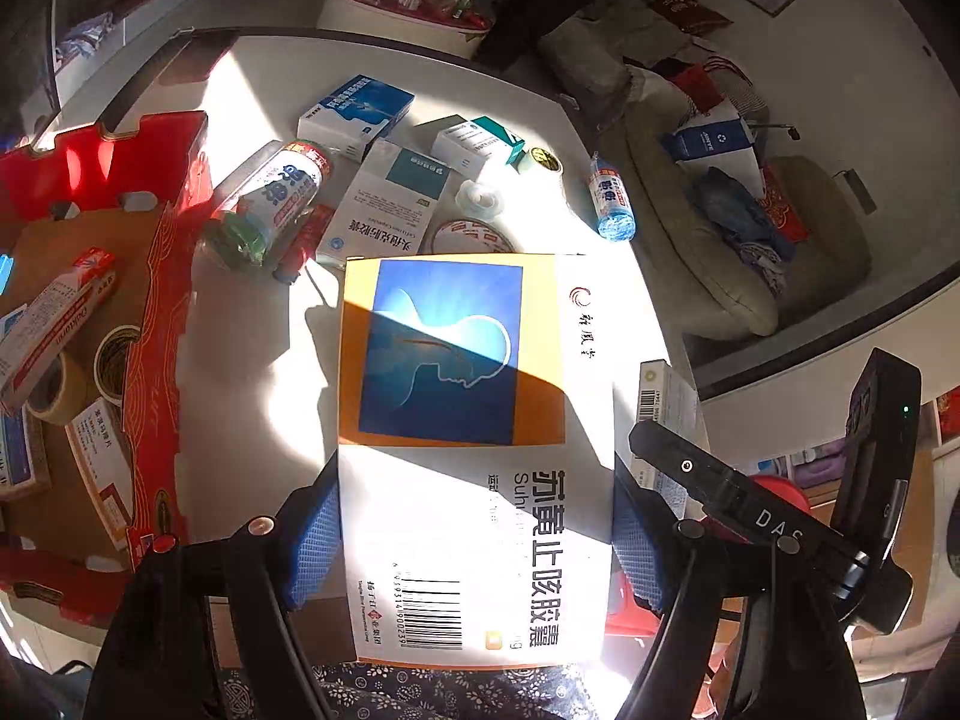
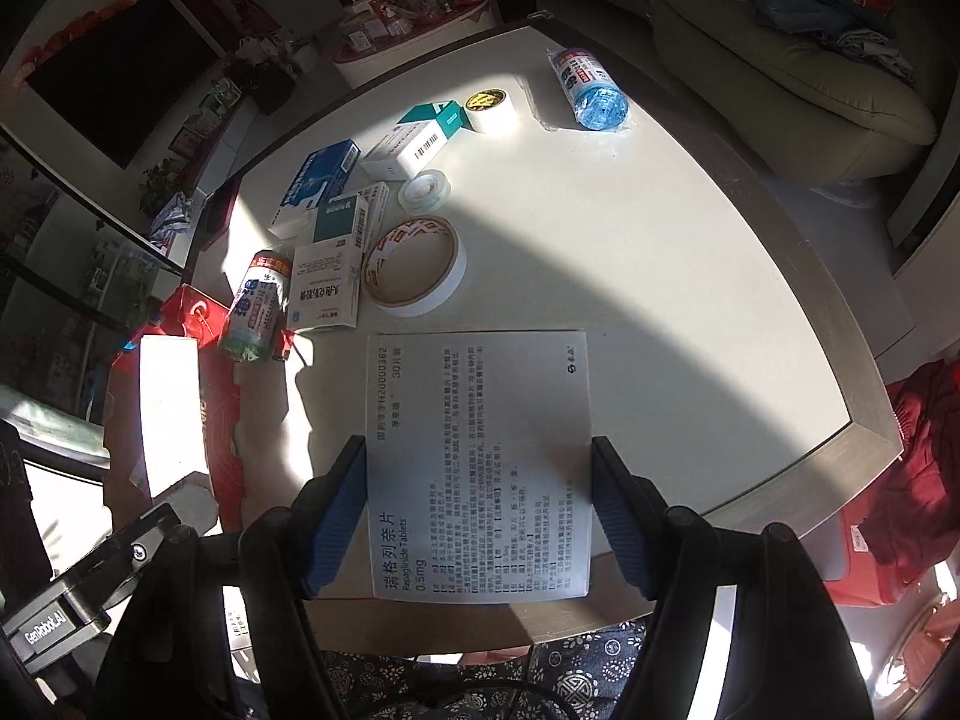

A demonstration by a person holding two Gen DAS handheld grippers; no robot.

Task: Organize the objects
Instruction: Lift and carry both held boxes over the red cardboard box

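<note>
Sunlit table (image 1: 252,372), orange-blue medicine box (image 1: 474,432)

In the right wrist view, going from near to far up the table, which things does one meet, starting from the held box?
White medicine box held in the right gripper → large tape roll → small clear tape roll → white tape roll with yellow label.

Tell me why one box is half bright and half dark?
Left wrist view: sunlight cuts a slanting shadow across the orange-and-blue cardboard medicine box, glaring white near its barcode. Right wrist view: the white printed cardboard box sits wholly in shade; the fisheye bends the white table's edge.
</note>
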